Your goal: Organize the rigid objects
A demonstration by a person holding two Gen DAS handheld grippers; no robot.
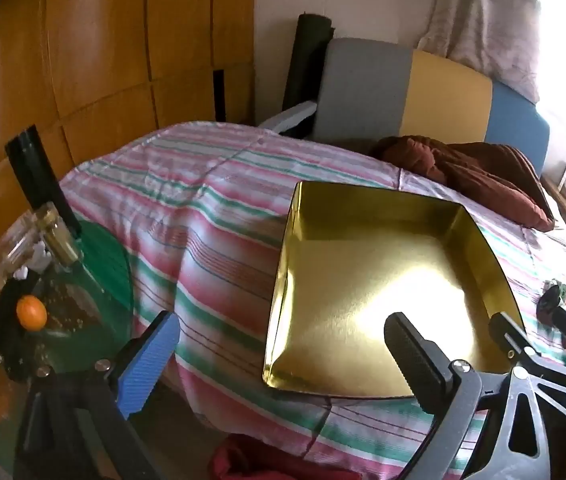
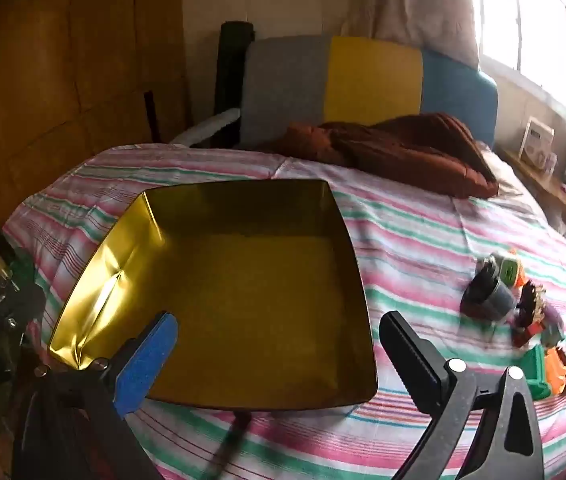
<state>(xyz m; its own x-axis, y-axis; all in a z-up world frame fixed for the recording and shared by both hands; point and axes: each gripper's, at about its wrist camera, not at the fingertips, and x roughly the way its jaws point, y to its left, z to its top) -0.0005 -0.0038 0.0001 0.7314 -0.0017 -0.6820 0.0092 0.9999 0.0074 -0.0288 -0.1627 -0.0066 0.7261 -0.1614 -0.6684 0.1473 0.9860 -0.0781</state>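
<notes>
The shallow gold metal tray (image 2: 243, 304) lies on the striped bedspread (image 2: 423, 232). Only the right wrist view shows clearly the plastic toys (image 2: 523, 312), right of the tray. Left gripper (image 1: 283, 356) and right gripper (image 2: 279, 360) gape wide, empty. A brown pillow (image 1: 475, 176) lies beyond.

Gold tin tray (image 2: 243, 300) open, flat on striped bedspread; small toys (image 2: 523, 312) clustered well apart, right of it.

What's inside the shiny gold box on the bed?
Nothing: the gold box shows only its bare shiny bottom and walls. The toys lie outside it on the striped bedspread. The left gripper's finger hides one near corner.
</notes>
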